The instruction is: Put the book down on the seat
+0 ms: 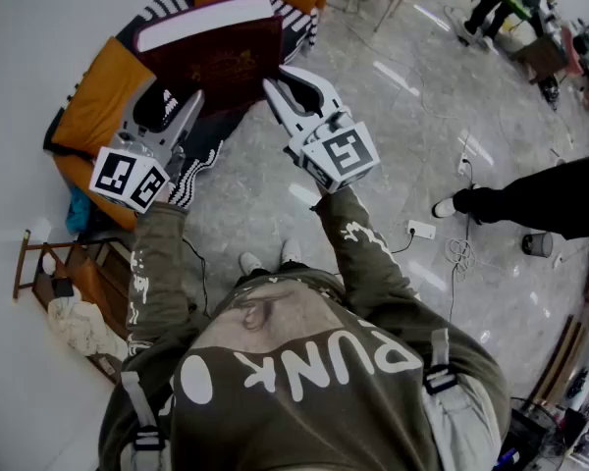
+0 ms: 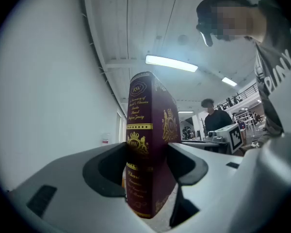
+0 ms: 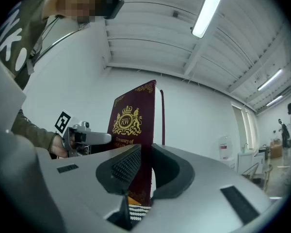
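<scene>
The seat (image 1: 98, 96), an orange armchair with a black-and-white striped cushion (image 1: 299, 23), stands at the far left on a pale marbled floor (image 1: 393, 116). A dark red book (image 1: 216, 62) is over the cushion; whether it rests there is unclear. To the right on the floor lie a white power strip (image 1: 421, 230), a coiled cable (image 1: 459, 255) and a small dark cup (image 1: 537, 244)

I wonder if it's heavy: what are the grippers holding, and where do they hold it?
The dark red book: the left gripper clamps its spine, and the right gripper grips the opposite edge, at the front cover.
</scene>
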Available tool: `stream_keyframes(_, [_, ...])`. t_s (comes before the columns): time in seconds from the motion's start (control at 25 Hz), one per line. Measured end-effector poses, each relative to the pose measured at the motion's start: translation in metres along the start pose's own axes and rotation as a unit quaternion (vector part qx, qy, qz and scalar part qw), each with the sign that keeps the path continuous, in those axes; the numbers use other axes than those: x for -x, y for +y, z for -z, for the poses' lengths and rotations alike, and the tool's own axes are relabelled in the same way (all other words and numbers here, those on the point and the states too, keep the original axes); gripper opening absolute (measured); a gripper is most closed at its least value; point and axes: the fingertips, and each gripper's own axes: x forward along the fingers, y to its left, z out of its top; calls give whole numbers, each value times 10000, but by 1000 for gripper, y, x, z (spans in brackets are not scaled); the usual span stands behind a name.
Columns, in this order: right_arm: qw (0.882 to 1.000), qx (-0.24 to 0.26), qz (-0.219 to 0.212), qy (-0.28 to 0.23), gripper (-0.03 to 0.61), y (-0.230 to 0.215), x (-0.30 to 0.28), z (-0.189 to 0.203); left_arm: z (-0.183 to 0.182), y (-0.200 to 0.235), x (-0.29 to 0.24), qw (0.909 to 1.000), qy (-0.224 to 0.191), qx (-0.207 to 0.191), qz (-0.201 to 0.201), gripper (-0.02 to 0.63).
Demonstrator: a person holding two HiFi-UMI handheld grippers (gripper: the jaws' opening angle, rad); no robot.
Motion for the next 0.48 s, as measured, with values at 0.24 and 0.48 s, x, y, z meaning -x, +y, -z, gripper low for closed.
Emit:
stream_keyframes(0.24, [9997,53,-107,-193,72,5,-2,-2,0,2,2,10000,3,-18,6,250])
stream_keyframes(0.48, [9995,32,-197,-250,77,4,-3,-1,3,3,0,10000,53,-41,15,250])
